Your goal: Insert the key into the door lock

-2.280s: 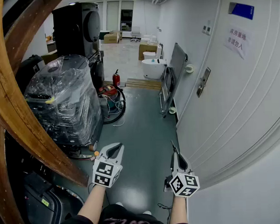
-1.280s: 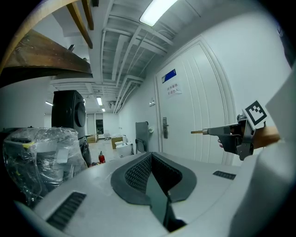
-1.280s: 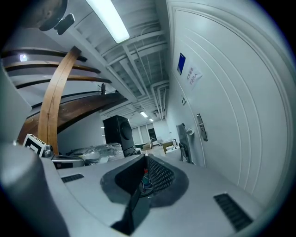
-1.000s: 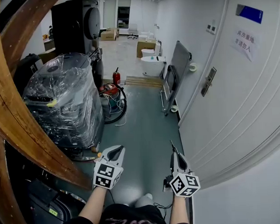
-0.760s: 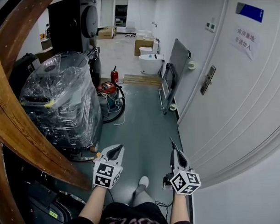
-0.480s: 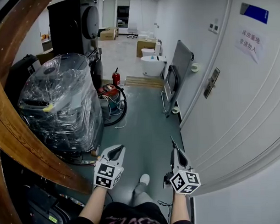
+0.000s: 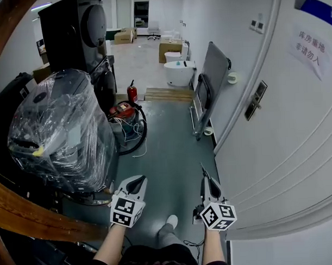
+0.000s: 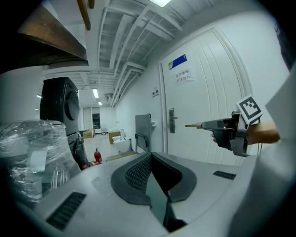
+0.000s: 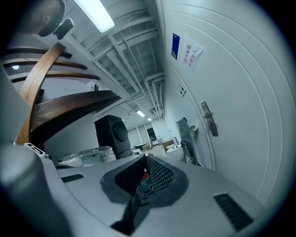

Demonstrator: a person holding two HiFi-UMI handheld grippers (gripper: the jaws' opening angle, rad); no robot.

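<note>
The left gripper (image 7: 136, 183) and the right gripper (image 7: 205, 175) were pale grey plastic, with dark cross-hatched pads lining the jaws. Each carried at its near end a white cube (image 7: 127, 210) printed with black square markers. The person wore a dark top (image 7: 154, 264) with pinkish lettering, forearms uncovered, grey trousers (image 7: 166, 236) and a white shoe (image 7: 172, 221).

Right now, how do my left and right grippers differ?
The right gripper is shut on a key that sticks out ahead; the left gripper is shut on nothing. The right gripper is beside the white door; the left gripper is nearer the plastic-wrapped machine. Both point forward.
</note>
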